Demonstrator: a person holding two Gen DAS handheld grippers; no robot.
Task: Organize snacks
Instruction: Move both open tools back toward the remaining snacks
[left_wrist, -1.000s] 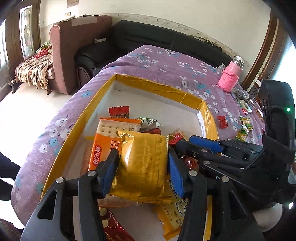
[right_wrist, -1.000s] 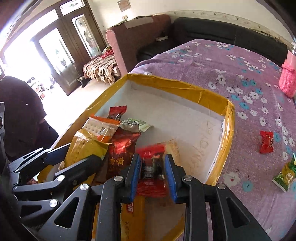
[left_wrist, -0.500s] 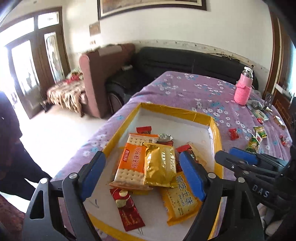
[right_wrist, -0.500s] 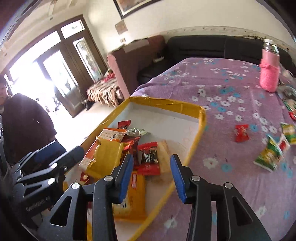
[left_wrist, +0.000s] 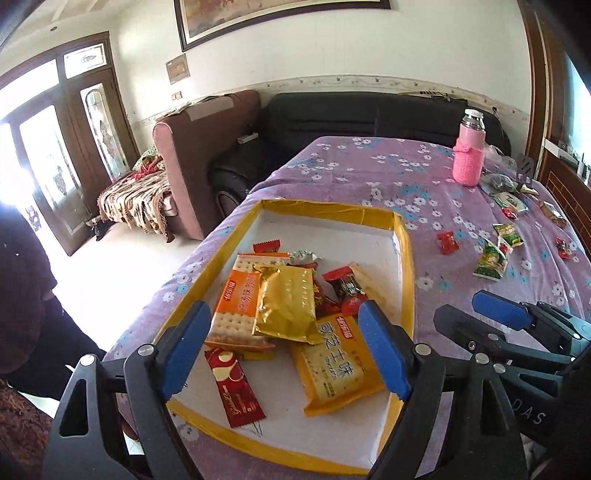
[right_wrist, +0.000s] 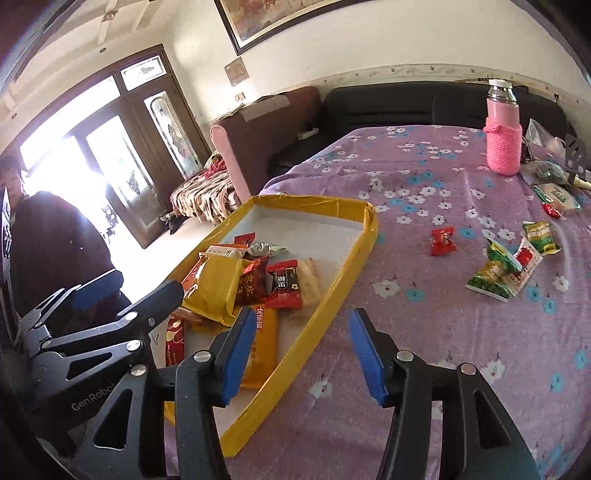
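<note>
1. Snacks (left_wrist: 284, 306) lie heaped in the yellow-rimmed tray (left_wrist: 404, 266); more snack packets (right_wrist: 498, 269) are scattered on the purple cloth (right_wrist: 424, 170).
2. Left gripper (left_wrist: 284, 350) and right gripper (right_wrist: 303, 354) both gape wide, empty.
3. Risk: that pile looks loose, so a careless drop could slide packets over the rim.

A black sofa (left_wrist: 369, 114) and brown armchair (left_wrist: 199, 147) lined the white wall; daylight flooded through glazed doors (right_wrist: 122, 162).

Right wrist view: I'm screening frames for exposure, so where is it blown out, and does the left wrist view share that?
Right wrist view: the glass door is blown out white, with the person beside it nearly silhouetted. Left wrist view: the same door clips at the left edge, but the tray and snacks stay evenly lit.
</note>
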